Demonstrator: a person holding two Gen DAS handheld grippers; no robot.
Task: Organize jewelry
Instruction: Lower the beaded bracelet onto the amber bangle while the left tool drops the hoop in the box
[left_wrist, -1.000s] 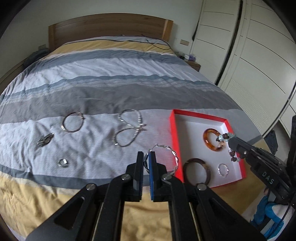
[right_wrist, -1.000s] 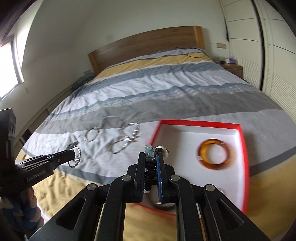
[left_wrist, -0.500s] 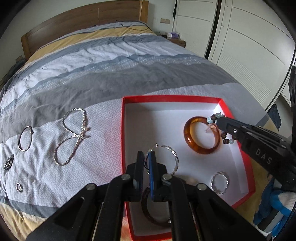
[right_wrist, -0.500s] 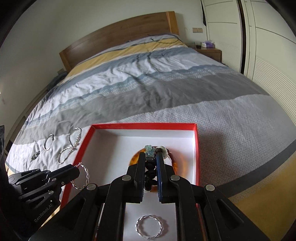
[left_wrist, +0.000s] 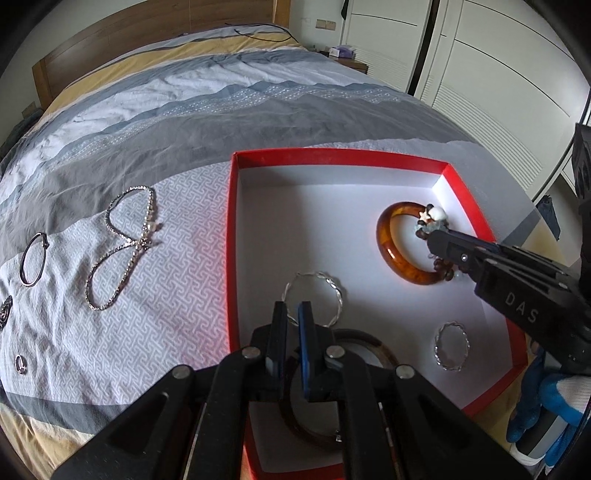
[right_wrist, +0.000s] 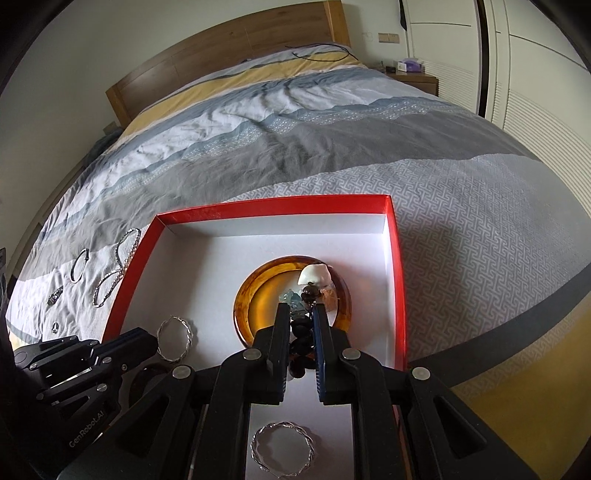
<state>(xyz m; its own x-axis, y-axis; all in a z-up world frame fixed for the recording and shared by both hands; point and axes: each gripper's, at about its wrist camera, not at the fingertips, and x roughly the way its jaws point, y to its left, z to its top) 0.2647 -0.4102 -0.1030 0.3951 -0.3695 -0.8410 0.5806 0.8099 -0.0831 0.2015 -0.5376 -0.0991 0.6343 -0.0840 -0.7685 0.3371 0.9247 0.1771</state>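
Left claw (left_wrist: 290, 314) clamps twisted bangle (left_wrist: 314, 299); right claw (right_wrist: 301, 314) clamps bead bracelet (right_wrist: 301, 332). Dropped, beads may snag amber bangle (right_wrist: 258, 291).

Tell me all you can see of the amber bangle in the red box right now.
The amber bangle is a thick, glossy, translucent orange-brown ring with darker mottling, resin-like, unbroken. It lies flat on the white floor of the red box, toward the far right corner. The beaded bracelet held by the right gripper hangs over it; whether they touch is unclear.
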